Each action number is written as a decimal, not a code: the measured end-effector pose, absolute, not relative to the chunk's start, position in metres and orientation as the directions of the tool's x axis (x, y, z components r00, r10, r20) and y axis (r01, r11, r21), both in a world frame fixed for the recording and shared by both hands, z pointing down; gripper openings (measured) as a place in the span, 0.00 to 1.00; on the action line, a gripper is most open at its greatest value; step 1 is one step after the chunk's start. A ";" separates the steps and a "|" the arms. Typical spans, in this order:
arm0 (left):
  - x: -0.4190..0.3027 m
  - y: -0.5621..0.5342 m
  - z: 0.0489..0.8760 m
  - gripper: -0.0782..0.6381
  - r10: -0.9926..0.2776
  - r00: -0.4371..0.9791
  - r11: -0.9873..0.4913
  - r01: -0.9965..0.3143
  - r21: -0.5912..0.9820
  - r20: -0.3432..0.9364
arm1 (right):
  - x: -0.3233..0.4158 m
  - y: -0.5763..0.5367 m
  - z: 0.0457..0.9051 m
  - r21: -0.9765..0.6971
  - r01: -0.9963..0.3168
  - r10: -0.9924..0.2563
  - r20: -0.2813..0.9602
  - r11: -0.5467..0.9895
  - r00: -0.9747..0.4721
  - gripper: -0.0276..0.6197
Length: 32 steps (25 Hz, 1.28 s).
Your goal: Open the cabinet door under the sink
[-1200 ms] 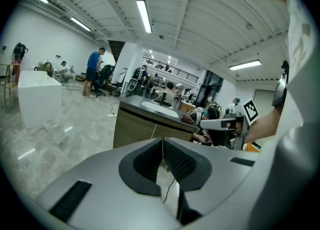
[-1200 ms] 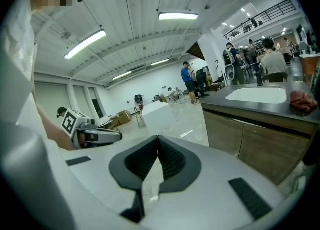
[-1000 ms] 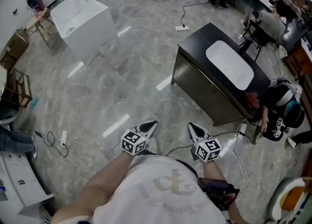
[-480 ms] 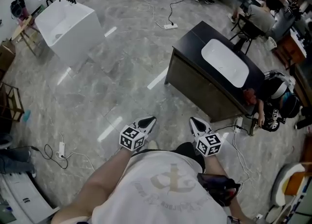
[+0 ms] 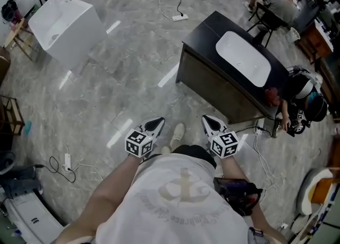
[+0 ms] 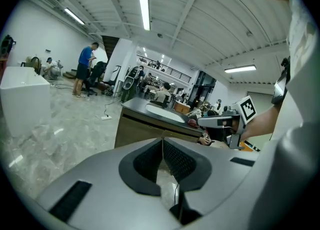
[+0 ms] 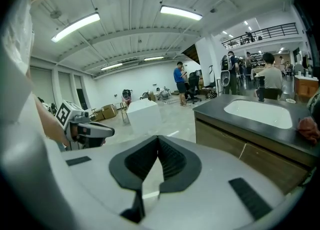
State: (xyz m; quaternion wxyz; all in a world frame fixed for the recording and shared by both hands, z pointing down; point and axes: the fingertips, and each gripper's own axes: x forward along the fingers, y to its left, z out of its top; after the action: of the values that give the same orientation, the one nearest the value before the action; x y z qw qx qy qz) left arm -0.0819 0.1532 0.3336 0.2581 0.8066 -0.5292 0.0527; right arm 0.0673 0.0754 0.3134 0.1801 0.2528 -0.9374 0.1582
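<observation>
Both grippers are held out in front of the person's chest, side by side but apart, aimed toward the cabinet (image 5: 204,38) w/ neither touching it. The left gripper (image 5: 157,125) has its jaws closed, pads meeting at the tips, nothing btwn them. The right gripper (image 5: 207,122) is the same: jaws pressed together & empty. Each gripper view shows the other gripper off to the side, marker cube facing the camera. In the head view the cabinet stands up & to the right of the grippers, well apart from them across bare grey marble floor (image 5: 117,94). It has a black top w/ a white oval sink (image 5: 243,58) set into it. The brown front faces the person, & the cabinet door (image 5: 212,86) under the sink sits closed, flush w/ the front. The right gripper view looks along that front, w/ a thin vertical seam btwn 2 panels. A 2nd person (image 5: 303,104) in dark clothes is low on the floor at the cabinet's right end. 1 shoe (image 5: 177,131) of the person holding the grippers shows on the floor btwn the 2 grippers. A white box unit (image 5: 64,22) stands far left, well apart from the cabinet. A power strip (image 5: 175,17) w/ its cable lies on the floor beyond the cabinet. More people & chairs sit at the back of the room.
</observation>
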 end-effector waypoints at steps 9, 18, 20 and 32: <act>-0.109 0.109 0.336 0.13 -0.794 0.426 -0.296 -0.894 0.336 0.434 | 0.035 0.016 0.340 -0.268 -0.523 -0.390 0.420 0.809 -0.819 0.06; -0.105 0.031 0.340 0.13 -0.791 0.410 -0.285 -0.904 0.318 0.455 | 0.033 -0.057 0.372 -0.279 -0.512 -0.347 0.474 0.812 -0.809 0.06; -0.100 0.018 0.341 0.13 -0.792 0.404 -0.284 -0.908 0.309 0.458 | 0.034 -0.069 0.376 -0.278 -0.508 -0.341 0.479 0.815 -0.809 0.06; -0.123 -0.017 0.373 0.13 -0.792 0.376 -0.231 -0.914 0.334 0.481 | 0.023 -0.118 0.420 -0.219 -0.523 -0.326 0.573 0.823 -0.752 0.06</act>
State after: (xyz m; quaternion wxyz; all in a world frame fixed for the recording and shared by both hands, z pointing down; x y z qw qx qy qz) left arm -0.1228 -0.0172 0.3734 0.2894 0.7774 -0.5485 0.1054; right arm 0.0231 -0.1182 0.4199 0.2653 0.2314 -0.9172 0.1864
